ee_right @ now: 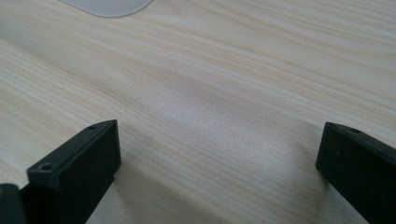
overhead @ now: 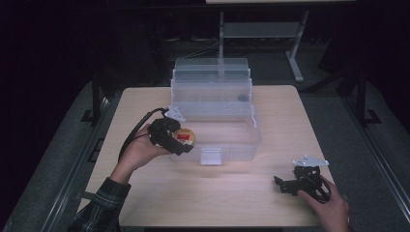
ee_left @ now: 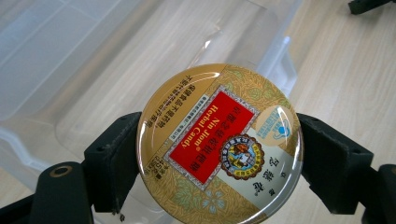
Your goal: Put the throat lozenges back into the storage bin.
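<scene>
A round gold candy tin with a red label is clamped by its edges between the two jaws of my left gripper. In the high view the candy tin hangs at the left front wall of a clear plastic box, held there by the left gripper. My right gripper rests low over the table near the front right corner; in its own view the right gripper stands open over bare wood.
The clear box has its lid raised at the back and a latch tab on the front. A small dark object lies in the box's rear tray. The wooden table ends just behind the box.
</scene>
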Demonstrator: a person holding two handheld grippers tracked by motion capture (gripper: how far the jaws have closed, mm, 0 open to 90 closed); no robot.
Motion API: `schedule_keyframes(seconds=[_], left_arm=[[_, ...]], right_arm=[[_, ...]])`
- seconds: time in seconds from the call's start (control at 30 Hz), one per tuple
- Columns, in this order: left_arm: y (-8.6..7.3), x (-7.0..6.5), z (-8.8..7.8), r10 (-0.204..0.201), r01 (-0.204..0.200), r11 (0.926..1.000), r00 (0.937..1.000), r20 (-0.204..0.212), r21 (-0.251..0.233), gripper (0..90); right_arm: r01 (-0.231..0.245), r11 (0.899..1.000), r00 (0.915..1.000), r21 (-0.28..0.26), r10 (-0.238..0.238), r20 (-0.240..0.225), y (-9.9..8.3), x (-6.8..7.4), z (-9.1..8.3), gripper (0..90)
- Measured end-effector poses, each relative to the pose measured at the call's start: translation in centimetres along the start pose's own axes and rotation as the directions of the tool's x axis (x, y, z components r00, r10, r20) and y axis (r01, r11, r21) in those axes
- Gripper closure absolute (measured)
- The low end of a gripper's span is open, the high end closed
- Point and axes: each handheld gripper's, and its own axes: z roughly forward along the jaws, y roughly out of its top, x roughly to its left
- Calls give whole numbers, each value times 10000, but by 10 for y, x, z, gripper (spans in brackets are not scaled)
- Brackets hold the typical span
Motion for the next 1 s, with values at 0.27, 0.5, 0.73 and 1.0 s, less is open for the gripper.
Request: schedule_keyframes(seconds=[0.27, 0.5, 0.73, 1.0], left_arm=[[2, 11, 2, -283, 283, 9996, 9995, -131, 37, 196], [3, 20, 3, -483, 484, 9988, 9984, -280, 33, 196], [0, 31, 7, -760, 765, 9970, 9965, -345, 150, 196], [-4, 41, 12, -985, 998, 9946, 9941, -445, 288, 196]], right_arm=[[-3, 10000, 10000, 2, 3, 1, 0, 0, 0, 0], [-26, 10000, 10000, -2, 26, -6, 0, 0, 0, 0], [-8, 10000, 10000, 7, 8, 8, 0, 0, 0, 0], [-6, 10000, 10000, 7, 6, 8, 0, 0, 0, 0]])
